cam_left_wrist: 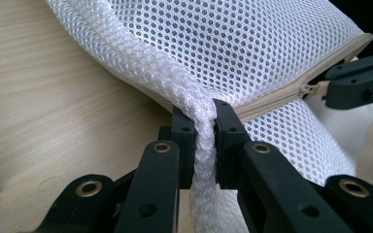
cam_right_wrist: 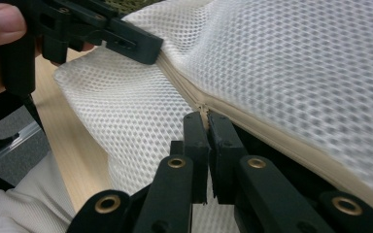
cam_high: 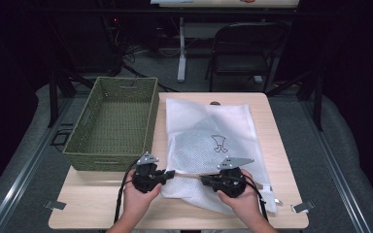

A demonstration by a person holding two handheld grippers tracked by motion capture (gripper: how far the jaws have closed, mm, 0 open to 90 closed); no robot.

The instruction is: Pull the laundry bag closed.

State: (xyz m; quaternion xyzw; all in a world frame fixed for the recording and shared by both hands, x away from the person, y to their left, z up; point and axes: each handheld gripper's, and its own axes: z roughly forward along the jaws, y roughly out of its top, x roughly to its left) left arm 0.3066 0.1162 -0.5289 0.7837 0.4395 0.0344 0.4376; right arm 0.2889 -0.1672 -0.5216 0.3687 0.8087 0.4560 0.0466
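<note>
**Both grippers on the mesh bag, zipper not opened yet**

So here's where it's at. The white mesh laundry bag [cam_high: 209,141] lies flat in the middle-right of the high view on the wooden table [cam_high: 281,145]. The left gripper [cam_left_wrist: 205,121] has its jaws pinched tight on a bunched corner of the mesh, and the right gripper [cam_right_wrist: 206,119] is clamped narrow right on the beige zipper [cam_right_wrist: 252,126], looks like on the pull, though it's too small to be sure. My guess: one hand anchors, the other is set to run the zipper. As far as I can tell it's closed along its visible length, so the grabbing is done and the unzipping is left.

Containers: the green woven basket [cam_high: 97,158] at centre-left looks empty. The bag looks flat too; can't tell what's inside.
</note>
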